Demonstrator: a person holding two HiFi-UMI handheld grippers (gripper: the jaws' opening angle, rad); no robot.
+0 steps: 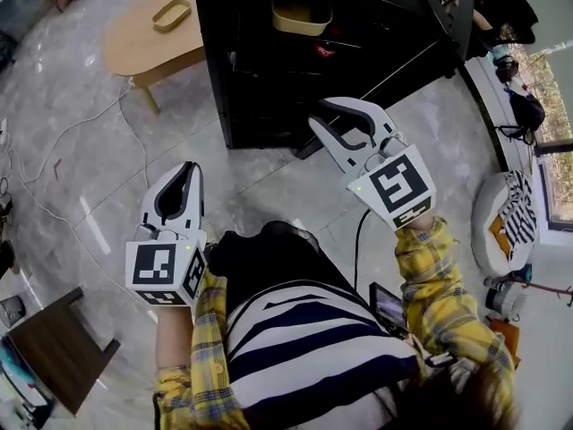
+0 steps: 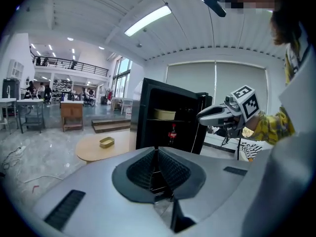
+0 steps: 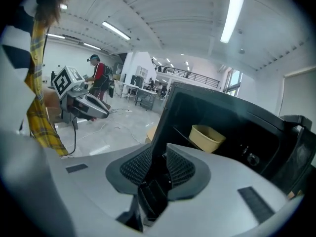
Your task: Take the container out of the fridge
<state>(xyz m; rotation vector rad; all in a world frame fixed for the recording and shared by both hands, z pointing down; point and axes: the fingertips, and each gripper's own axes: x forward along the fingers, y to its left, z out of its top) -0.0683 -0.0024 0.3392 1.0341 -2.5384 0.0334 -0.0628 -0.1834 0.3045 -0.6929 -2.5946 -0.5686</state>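
1. Bottom of the head view: my striped top and yellow plaid sleeves, one tong in each hand.
2. Left gripper, lower left of frame: pads pressed together at the tips, nothing between them. It is over bare marble floor, well apart from the fridge.
3. Right gripper, right of centre: jaws all but together, only a thin slit, nothing in it. Its tips sit just in front of the fridge opening, not touching anything.
4. Fridge, black, top centre of frame, with its door swung open to the right.
5. Container: a beige tub on the upper shelf inside the fridge, upright. Neither tong is touching it. In the right gripper view it shows right of centre, beyond the jaws.
6. A red-labelled bottle is on the shelf below the container.
7. Upper left of frame: a round wooden table with a small yellow tray on it, beside the fridge.
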